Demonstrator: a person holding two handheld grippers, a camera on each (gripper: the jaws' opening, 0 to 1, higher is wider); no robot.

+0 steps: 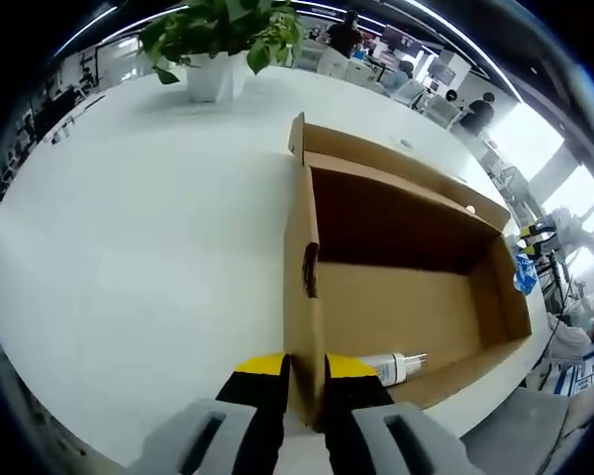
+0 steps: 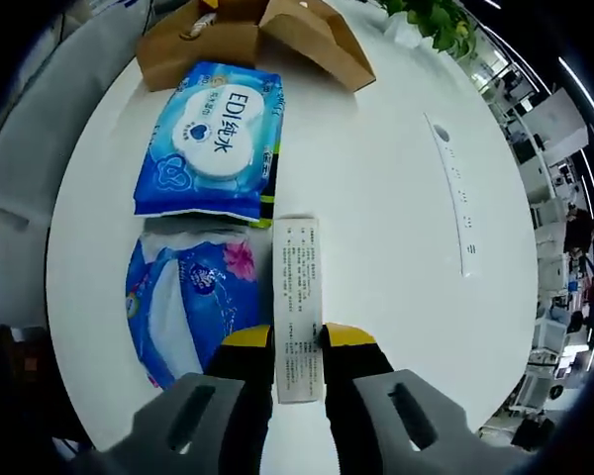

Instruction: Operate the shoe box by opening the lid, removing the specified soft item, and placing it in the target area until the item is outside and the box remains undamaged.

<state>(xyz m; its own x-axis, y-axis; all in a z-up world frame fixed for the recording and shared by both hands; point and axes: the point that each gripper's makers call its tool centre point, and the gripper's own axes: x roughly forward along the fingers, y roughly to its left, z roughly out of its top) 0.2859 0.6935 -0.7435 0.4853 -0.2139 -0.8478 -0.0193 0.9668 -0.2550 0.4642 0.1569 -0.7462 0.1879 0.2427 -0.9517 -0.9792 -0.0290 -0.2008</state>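
meanwhile gripping the near side wall of the open cardboard shoe box [image 1: 406, 297] with the left gripper [image 1: 307, 381], jaws clenched on the wall's thin edge, steadying it on the white table [image 1: 129, 247]; a small white bottle [image 1: 396, 368] lying inside at the near corner, the lid flap [image 1: 396, 158] folded back on the far side, a potted plant [image 1: 218, 45] standing well beyond. holding a flat white printed pack [image 2: 298, 307] in the right gripper [image 2: 298, 341], jaws closed on its near end, hanging over the table just beside a blue wet-wipes pack [image 2: 213, 143] and a blue tissue pack [image 2: 183, 302], both already lying outside, with the box [image 2: 247, 35] farther off. judging the soft item out and now being placed: lowering it flat until resting on the table, beside the packs rather than overlapping, then opening gently without dragging. keeping the left squeeze light and not twisting, since thin cardboard creases easily; releasing straight off the wall.
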